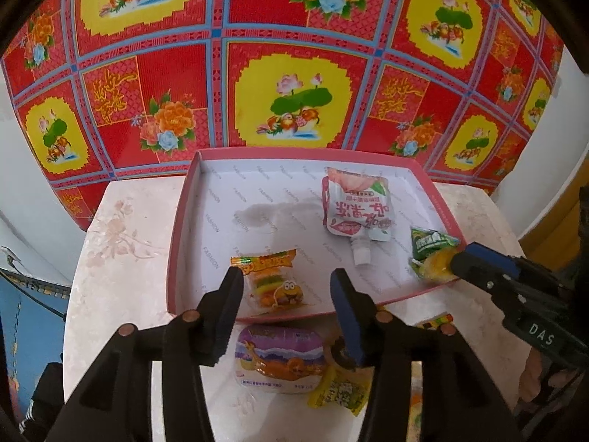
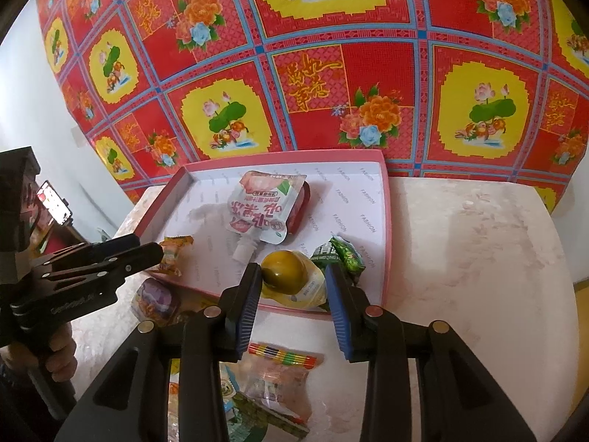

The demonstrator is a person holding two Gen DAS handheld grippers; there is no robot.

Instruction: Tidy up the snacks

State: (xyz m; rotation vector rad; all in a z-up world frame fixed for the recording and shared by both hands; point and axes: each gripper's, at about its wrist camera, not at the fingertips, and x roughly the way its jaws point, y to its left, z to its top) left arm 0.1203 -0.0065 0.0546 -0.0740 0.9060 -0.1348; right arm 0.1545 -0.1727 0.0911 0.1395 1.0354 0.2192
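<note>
A pink-rimmed tray (image 1: 183,221) with a white floor sits on the table. In it lie a white and pink drink pouch (image 1: 355,206), a green packet (image 1: 430,239) and an orange burger-gummy packet (image 1: 272,283). My left gripper (image 1: 287,280) stands open over the tray's near edge. The gummy packet lies flat between its fingers, beside the left one. My right gripper (image 2: 292,276) is shut on a yellow egg packet (image 2: 291,283) at the tray's near right corner, next to the green packet (image 2: 342,254).
On the pale marble table (image 1: 121,258) in front of the tray lie a purple jelly cup (image 1: 279,357) and a yellow-green packet (image 1: 342,390). More packets (image 2: 279,364) lie under my right gripper. A red floral cloth (image 1: 294,73) hangs behind. A phone (image 2: 55,202) glows at the left.
</note>
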